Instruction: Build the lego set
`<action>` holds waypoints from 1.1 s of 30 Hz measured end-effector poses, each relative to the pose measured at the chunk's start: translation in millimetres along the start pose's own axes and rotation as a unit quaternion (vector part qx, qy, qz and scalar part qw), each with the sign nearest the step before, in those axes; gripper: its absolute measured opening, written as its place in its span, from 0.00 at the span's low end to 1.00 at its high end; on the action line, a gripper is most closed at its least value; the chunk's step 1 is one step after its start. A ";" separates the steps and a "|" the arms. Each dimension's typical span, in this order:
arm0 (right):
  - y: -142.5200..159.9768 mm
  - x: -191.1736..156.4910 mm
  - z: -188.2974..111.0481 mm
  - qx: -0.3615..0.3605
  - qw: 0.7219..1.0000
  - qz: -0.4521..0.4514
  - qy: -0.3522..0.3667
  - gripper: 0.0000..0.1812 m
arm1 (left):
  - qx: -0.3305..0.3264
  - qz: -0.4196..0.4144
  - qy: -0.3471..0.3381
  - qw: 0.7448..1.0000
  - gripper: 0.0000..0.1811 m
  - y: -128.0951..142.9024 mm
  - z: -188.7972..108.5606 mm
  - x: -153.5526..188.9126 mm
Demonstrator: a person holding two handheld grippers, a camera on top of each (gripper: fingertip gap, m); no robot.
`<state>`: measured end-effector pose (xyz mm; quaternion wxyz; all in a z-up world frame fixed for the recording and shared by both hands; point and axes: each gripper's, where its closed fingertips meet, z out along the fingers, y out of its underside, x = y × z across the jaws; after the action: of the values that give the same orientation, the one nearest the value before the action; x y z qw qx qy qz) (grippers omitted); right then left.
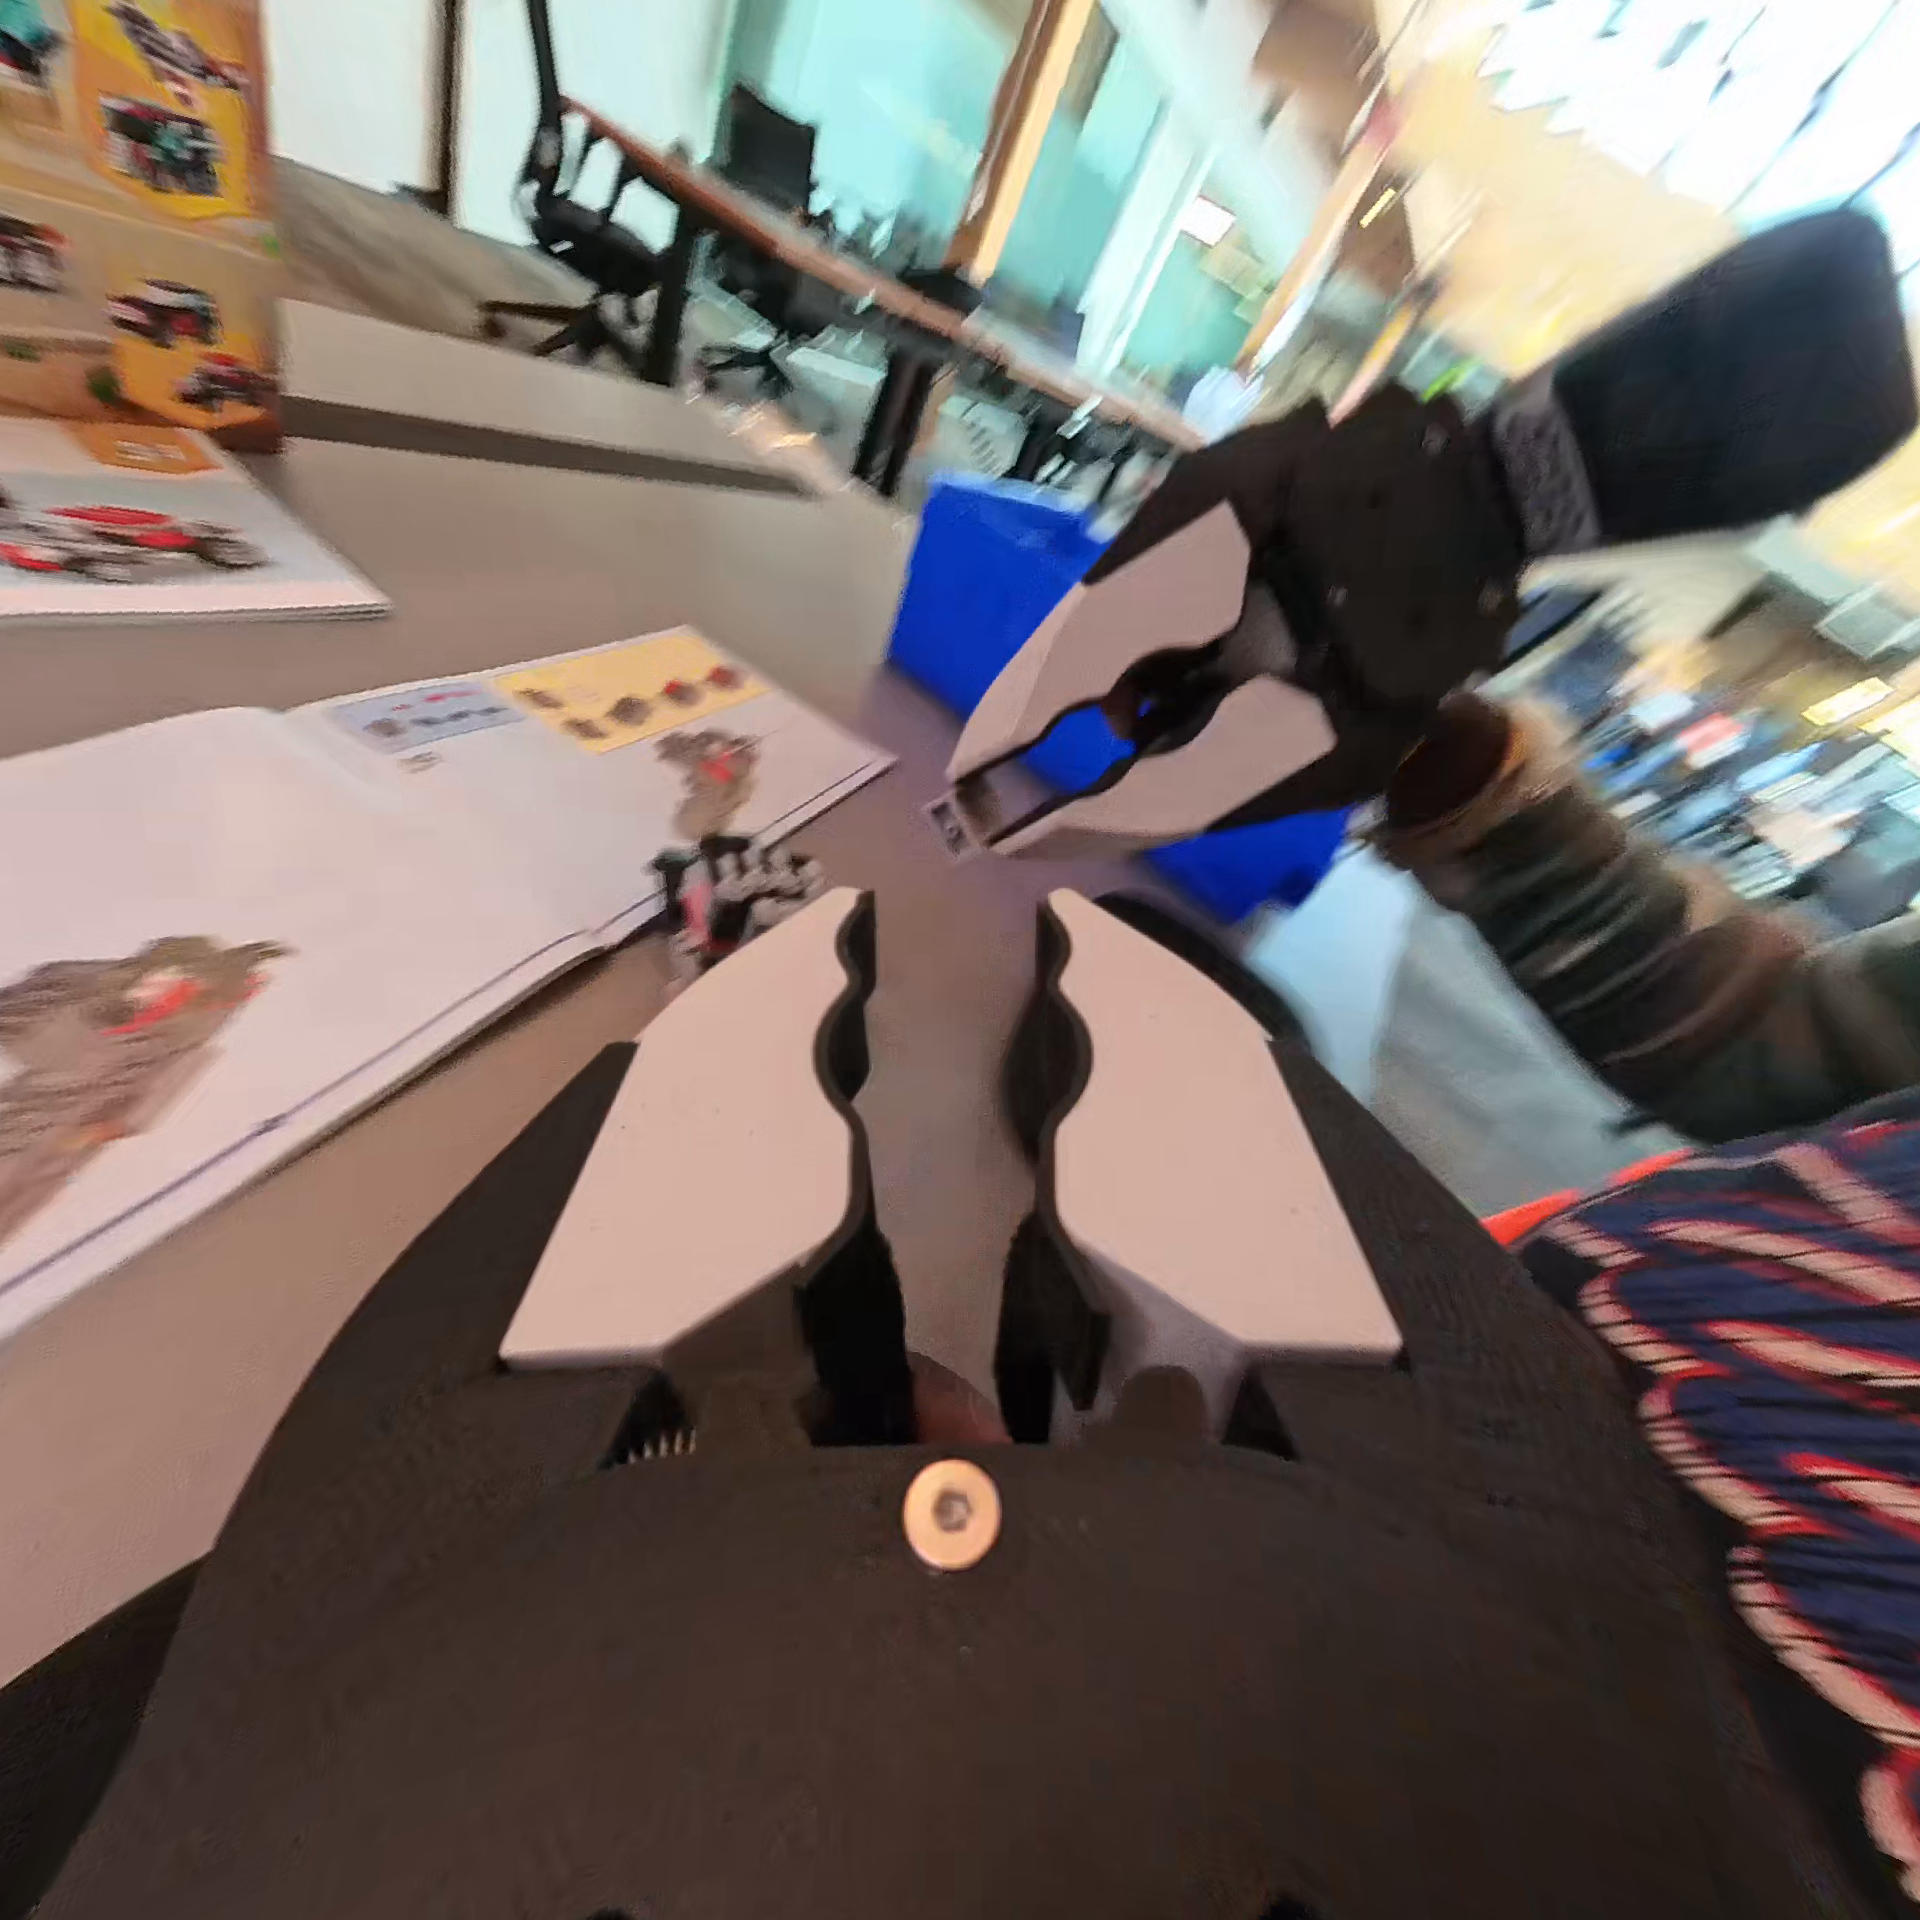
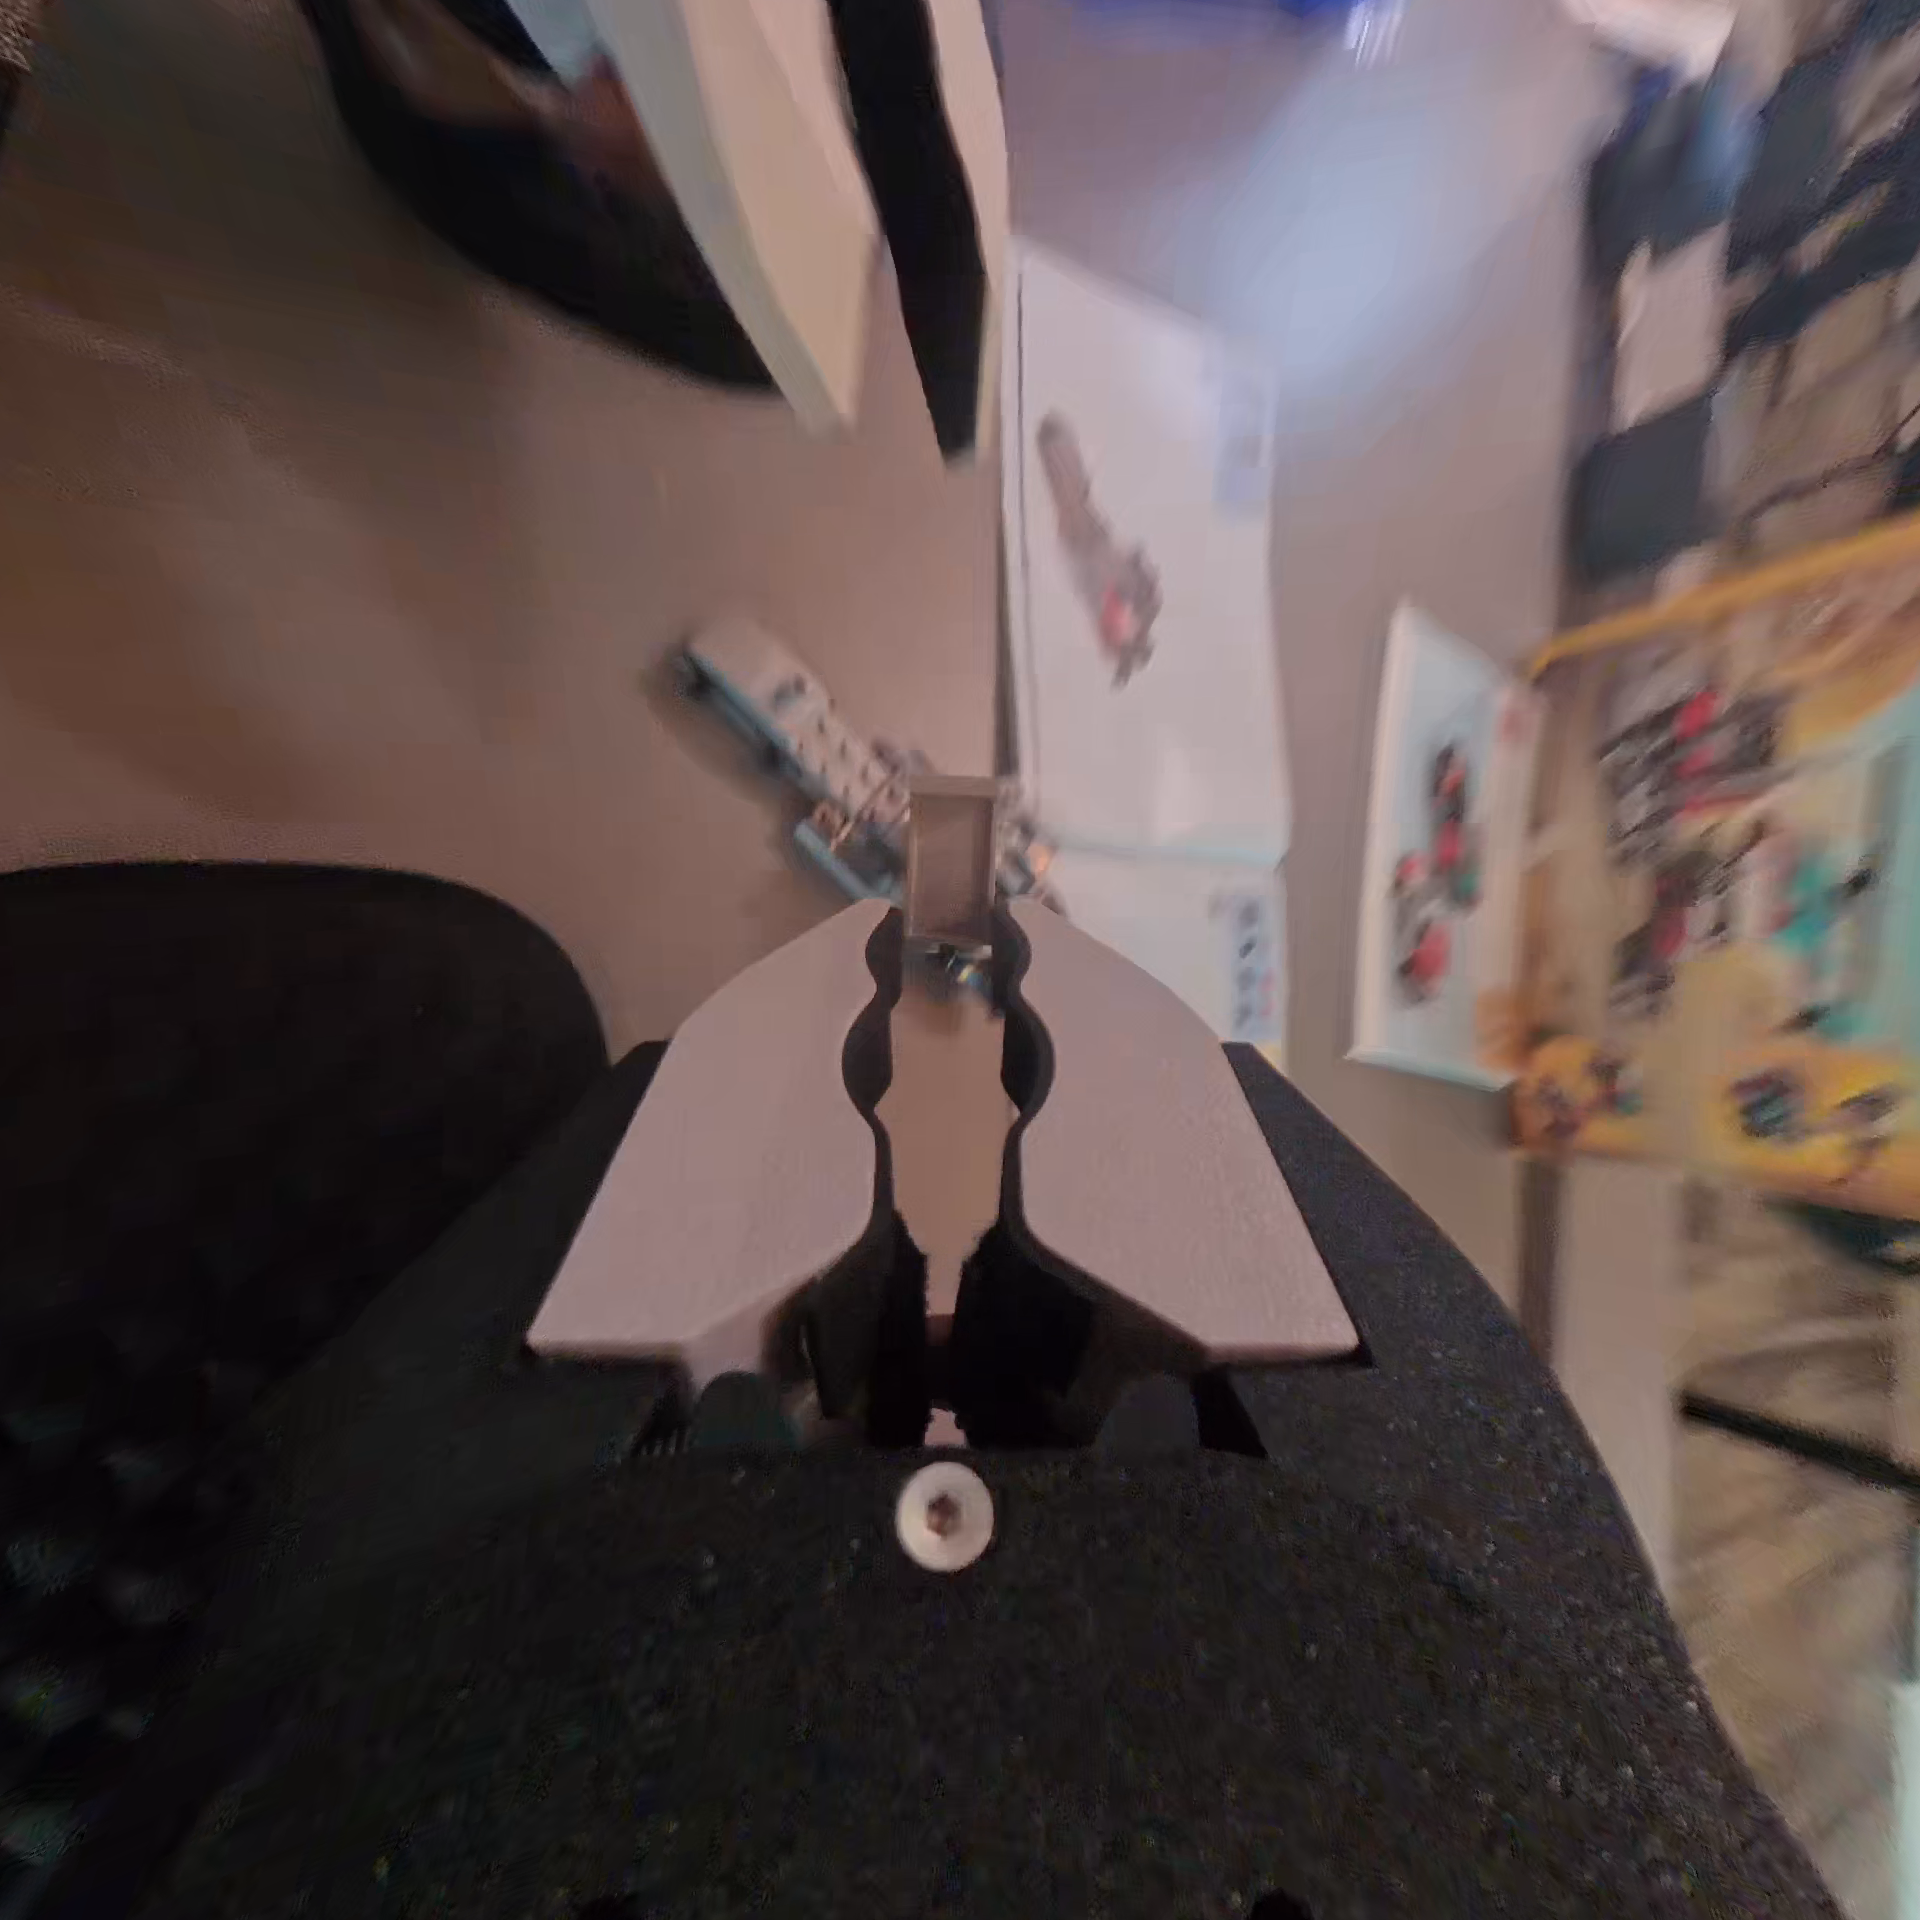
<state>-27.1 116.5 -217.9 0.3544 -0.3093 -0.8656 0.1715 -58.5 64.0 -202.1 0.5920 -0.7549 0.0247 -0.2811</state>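
The right gripper [image 2: 951, 914] pinches a small grey brick [image 2: 951, 862] at centre frame, carrying it toward the half-built model [image 1: 727, 894] – presumably for attaching (blur hides detail); the left gripper [image 1: 956, 914] hangs released – empty.

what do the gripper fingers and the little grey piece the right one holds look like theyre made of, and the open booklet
Fingers: probably printed plastic, matte pale grey faces over black wavy inner edges, no shine. Grey piece in the right gripper: likely moulded plastic, a smooth hollow-looking block; blur hides detail. Open booklet on the table: paper, thin white printed pages lying flat.
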 end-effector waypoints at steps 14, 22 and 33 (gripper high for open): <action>-64.6 2.3 -19.9 0.056 0.993 -0.091 0.046 0.09 | 0.046 -0.116 0.167 0.978 0.05 -25.0 7.7 30.9; -97.2 -0.9 -43.3 0.229 0.973 -0.027 -0.003 0.13 | 0.110 -0.218 0.317 0.917 0.05 -49.9 -10.3 60.6; -104.9 -6.8 -52.8 0.258 0.962 -0.060 -0.070 0.10 | 0.095 -0.246 0.368 0.891 0.05 -51.1 -14.7 72.8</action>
<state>-28.7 37.5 -130.8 0.3706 -0.1423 -0.8314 0.3888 -19.0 39.3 -124.9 0.5217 -0.5190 0.0277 -0.6766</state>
